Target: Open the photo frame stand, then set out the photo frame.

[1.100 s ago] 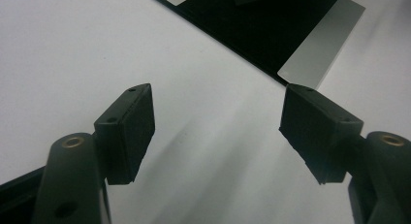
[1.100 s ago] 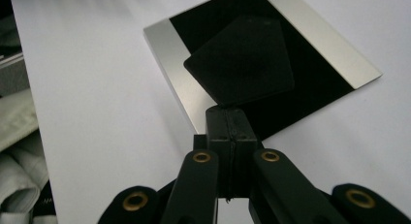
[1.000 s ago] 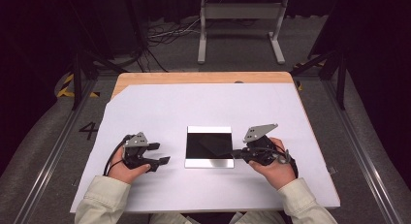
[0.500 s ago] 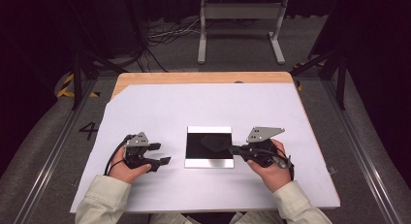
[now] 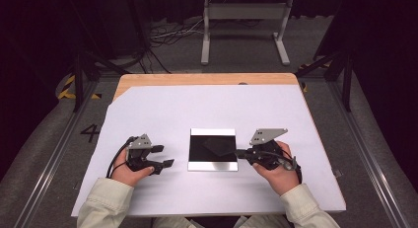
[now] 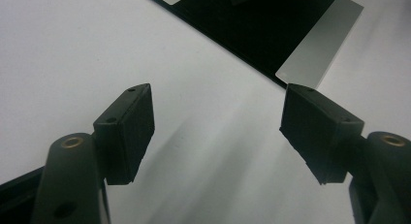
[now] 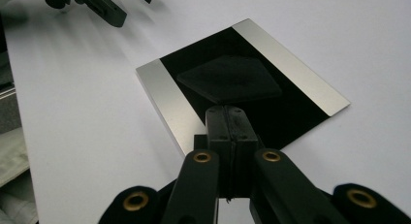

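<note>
Since a second ago my right gripper (image 5: pixel 240 153) has slid inward, and its fingers, pressed together on nothing, now reach the 3 o'clock edge of the black and silver plate (image 5: pixel 212 164), pointing at the dark square piece (image 7: pixel 230 78) lying on it. My left gripper (image 5: pixel 164 156) rests on the white tabletop (image 5: pixel 197 109) at the plate's 9 o'clock, just beside it, fingers (image 6: pixel 127 129) wide apart and empty.

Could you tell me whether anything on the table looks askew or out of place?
Only slightly: a dark square piece lies on the black tray turned cornerwise to its edges. The tray itself sits square on the white sheet. Nothing looks spilled or damaged.
</note>
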A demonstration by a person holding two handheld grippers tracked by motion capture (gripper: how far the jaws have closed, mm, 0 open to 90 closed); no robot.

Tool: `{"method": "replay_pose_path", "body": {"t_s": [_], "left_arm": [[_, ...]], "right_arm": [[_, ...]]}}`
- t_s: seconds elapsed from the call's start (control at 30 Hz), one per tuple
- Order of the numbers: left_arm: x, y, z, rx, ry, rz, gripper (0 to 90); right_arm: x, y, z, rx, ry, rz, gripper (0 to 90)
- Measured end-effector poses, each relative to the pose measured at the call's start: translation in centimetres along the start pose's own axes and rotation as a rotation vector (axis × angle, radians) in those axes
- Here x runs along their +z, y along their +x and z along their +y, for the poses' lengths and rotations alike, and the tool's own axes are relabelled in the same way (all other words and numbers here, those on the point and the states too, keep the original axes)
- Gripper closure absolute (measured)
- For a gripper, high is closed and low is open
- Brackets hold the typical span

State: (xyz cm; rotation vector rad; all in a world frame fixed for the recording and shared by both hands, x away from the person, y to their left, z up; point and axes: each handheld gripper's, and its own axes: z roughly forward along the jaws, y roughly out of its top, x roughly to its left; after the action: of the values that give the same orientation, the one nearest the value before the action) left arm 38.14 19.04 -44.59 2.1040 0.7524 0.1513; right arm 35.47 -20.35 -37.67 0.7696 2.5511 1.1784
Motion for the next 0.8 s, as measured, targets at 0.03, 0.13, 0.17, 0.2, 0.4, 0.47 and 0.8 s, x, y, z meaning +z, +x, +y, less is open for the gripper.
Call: {"method": "replay_pose_path", "body": {"t_s": [0.03, 0.13, 0.17, 0.2, 0.4, 0.47, 0.8], "left_arm": [[0.0, 0.0, 0.0, -0.002, 0.001, -0.005, 28.6], [0.1, 0.0, 0.0, 0.003, 0.007, -0.007, 28.6], [0.1, 0.1, -0.1, 0.003, 0.009, -0.008, 28.6], [0.1, 0.1, -0.1, -0.001, 0.007, -0.007, 28.6], [0.0, 0.1, -0.1, 0.001, -0.001, -0.001, 28.6], [0.0, 0.0, -0.1, 0.0, 0.0, -0.002, 28.6], [0.2, 0.0, 0.1, 0.002, 0.004, -0.005, 28.6]], "right_arm": [[-0.2, -0.1, 0.0, 0.004, 0.002, -0.004, 90.0], [-0.8, -0.6, 0.0, 0.015, 0.011, -0.01, 90.0], [-1.0, -0.8, 0.0, 0.02, 0.007, -0.01, 90.0], [-1.2, -0.9, 0.0, 0.025, 0.004, -0.01, 90.0], [-2.0, -1.4, 0.0, 0.053, -0.012, -0.021, 83.7], [-2.2, -1.5, 0.0, 0.057, -0.021, -0.029, 81.8], [-2.9, -1.6, 0.1, 0.125, -0.067, -0.047, 65.0]]}}
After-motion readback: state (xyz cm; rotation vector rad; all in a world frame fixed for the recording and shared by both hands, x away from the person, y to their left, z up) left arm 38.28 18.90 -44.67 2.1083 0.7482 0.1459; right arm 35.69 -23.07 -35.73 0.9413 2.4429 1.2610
